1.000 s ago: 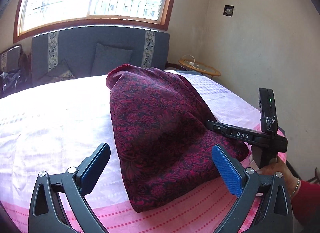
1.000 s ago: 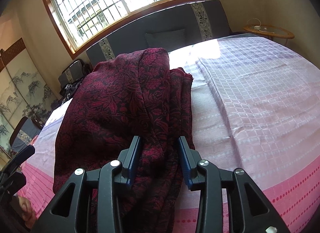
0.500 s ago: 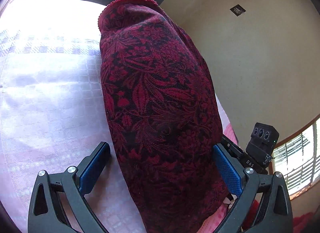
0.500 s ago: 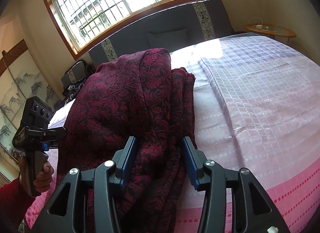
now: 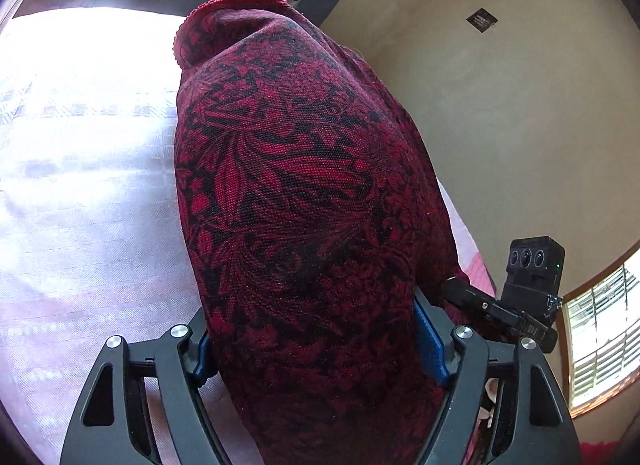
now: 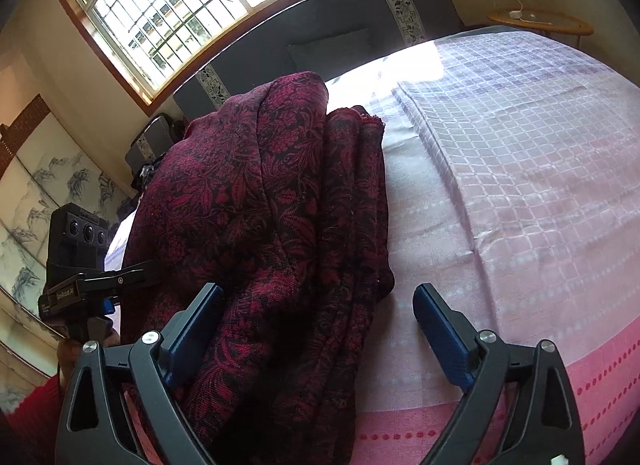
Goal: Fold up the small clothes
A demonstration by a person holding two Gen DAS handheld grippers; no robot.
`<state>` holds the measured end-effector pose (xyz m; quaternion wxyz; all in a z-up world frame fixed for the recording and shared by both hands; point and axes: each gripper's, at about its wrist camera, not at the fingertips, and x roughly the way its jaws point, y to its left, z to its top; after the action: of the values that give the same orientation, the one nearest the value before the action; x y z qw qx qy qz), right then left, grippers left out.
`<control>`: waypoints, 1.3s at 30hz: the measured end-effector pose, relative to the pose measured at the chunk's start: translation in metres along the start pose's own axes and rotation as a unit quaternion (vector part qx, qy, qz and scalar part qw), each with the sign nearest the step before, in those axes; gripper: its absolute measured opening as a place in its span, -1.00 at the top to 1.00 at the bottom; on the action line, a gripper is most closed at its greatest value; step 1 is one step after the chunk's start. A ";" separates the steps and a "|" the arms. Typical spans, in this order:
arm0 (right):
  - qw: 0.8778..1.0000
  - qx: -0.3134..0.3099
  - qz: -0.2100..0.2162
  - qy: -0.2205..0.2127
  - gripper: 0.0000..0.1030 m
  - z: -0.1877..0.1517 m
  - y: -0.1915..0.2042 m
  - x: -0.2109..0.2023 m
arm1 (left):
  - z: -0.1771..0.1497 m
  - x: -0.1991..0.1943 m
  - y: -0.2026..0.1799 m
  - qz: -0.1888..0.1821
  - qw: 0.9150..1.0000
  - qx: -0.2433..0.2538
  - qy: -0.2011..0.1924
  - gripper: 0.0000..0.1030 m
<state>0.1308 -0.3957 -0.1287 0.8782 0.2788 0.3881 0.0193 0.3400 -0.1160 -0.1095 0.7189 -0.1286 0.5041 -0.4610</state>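
Note:
A dark red garment with a black leaf pattern (image 5: 304,201) lies bunched on the bed. In the left wrist view my left gripper (image 5: 316,341) is shut on its near end, with the cloth filling the space between the blue pads (image 5: 430,341). In the right wrist view the same garment (image 6: 272,209) lies folded in thick layers. My right gripper (image 6: 320,317) is open around its near edge; the left pad (image 6: 196,325) touches the cloth and the right pad (image 6: 440,329) stands apart over the sheet.
The bed has a pale lilac checked sheet (image 6: 520,169) with a pink dotted border (image 6: 560,385). A dark headboard (image 6: 320,41) and window lie beyond. A small round table (image 6: 540,21) stands at the far right. The wall (image 5: 520,125) is close on the left gripper's right.
My left gripper has moved in and closed on the garment's near end. My right gripper has opened and let go of the folded edge.

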 end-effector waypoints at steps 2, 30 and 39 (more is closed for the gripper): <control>0.999 0.025 0.023 0.003 -0.84 0.008 -0.010 0.000 | -0.001 0.000 -0.004 0.001 1.000 0.007 -0.001 -0.50; 0.986 0.037 0.155 0.043 0.24 0.003 0.009 0.014 | -0.056 -0.038 -0.070 0.150 0.984 0.073 -0.063 -0.23; 0.983 0.027 0.174 0.048 0.27 -0.025 0.036 -0.003 | -0.094 -0.072 -0.092 0.204 0.970 0.099 -0.086 -0.22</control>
<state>0.1180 -0.3544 -0.1216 0.8338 0.3648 0.3758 0.1747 0.2070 -0.0829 -0.0491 0.8474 0.0098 0.4081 -0.3394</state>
